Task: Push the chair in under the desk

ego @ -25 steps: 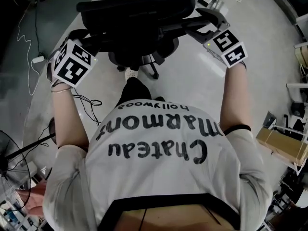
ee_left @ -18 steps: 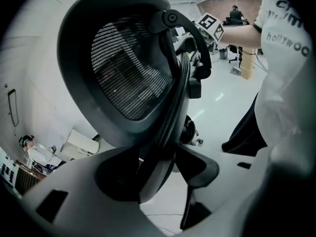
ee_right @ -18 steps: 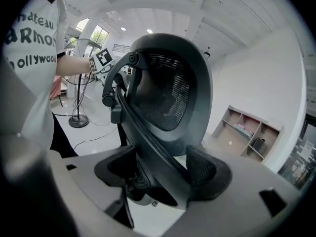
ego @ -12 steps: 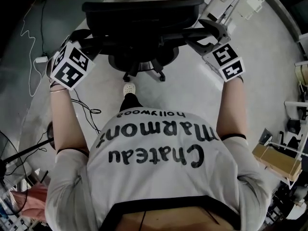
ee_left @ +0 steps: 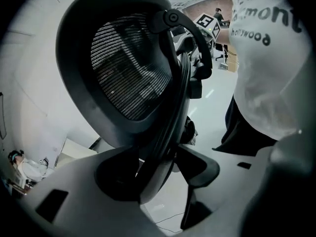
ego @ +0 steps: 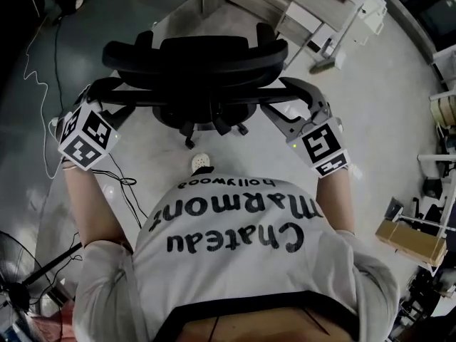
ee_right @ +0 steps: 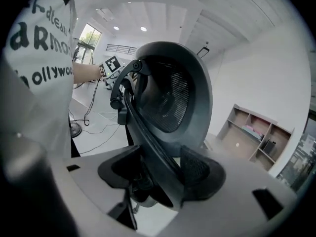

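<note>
The black office chair (ego: 196, 63) stands on the pale floor in front of me, its mesh backrest (ee_left: 126, 73) facing me. My left gripper (ego: 114, 97) grips the backrest's left edge, and the frame (ee_left: 158, 167) runs between its jaws and fills the gap. My right gripper (ego: 286, 107) is on the right edge. Its jaws have just been closing with the backrest's frame (ee_right: 158, 167) between them, and the pads (ee_right: 200, 172) now sit against it. A pale desk-like piece of furniture (ego: 285, 9) lies beyond the chair at the top of the head view.
Cables (ego: 43, 55) trail over the floor at the left, and a fan stand (ego: 28, 276) is at the lower left. A cardboard box (ego: 413, 237) and racks stand at the right. A shelf unit (ee_right: 252, 132) lines the wall. My shoe (ego: 202, 164) is just behind the chair's base.
The chair has rolled forward across the floor toward the pale furniture, both grippers travelling with it on the backrest's edges. More of that furniture now shows at the top.
</note>
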`<state>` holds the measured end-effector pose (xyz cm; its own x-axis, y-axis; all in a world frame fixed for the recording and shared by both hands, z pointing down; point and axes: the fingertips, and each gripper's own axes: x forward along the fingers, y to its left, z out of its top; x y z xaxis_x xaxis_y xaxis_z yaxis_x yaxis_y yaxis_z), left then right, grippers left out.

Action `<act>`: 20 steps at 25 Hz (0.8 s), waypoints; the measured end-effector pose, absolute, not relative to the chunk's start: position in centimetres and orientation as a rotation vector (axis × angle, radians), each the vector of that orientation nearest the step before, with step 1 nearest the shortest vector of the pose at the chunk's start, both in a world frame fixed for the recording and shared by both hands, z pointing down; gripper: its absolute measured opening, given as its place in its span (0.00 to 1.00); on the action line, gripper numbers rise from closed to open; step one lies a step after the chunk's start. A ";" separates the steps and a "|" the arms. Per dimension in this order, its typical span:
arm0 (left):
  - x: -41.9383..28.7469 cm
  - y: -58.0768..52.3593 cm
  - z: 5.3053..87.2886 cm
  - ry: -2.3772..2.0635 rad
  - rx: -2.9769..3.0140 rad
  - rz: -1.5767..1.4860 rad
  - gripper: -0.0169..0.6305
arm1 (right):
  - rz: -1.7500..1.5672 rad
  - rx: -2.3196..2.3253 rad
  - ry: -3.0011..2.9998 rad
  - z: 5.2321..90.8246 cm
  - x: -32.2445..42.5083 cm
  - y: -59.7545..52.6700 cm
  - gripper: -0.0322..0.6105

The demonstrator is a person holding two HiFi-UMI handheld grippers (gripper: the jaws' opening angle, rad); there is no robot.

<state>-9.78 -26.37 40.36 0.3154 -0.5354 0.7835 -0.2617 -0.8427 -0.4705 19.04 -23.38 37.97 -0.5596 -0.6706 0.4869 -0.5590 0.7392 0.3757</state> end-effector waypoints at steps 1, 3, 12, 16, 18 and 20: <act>-10.5 -27.5 40.3 0.720 -2.323 -1.524 0.41 | -0.216 0.921 -2.316 38.0 18.3 -24.1 0.46; -11.6 -29.6 40.3 0.717 -2.321 -1.477 0.42 | -0.184 0.928 -2.302 38.1 17.1 -25.6 0.45; -14.1 -38.3 40.7 0.657 -2.296 -1.428 0.42 | -0.067 1.025 -2.232 38.6 14.4 -32.8 0.46; -14.7 -41.6 40.7 0.635 -2.289 -1.436 0.42 | -0.048 1.084 -2.208 38.6 13.7 -35.2 0.47; -15.1 -42.9 40.7 0.616 -2.292 -1.455 0.42 | -0.042 1.104 -2.202 38.6 13.3 -36.2 0.47; -15.3 -44.4 40.7 0.593 -2.300 -1.462 0.42 | -0.033 1.119 -2.197 38.5 13.0 -37.3 0.47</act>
<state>-15.27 -44.36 40.67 0.3797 -0.5206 0.7647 -0.1589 -0.8510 -0.5005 12.99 -37.35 38.51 -0.4137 -0.7282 0.5464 -0.7114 0.6331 0.3052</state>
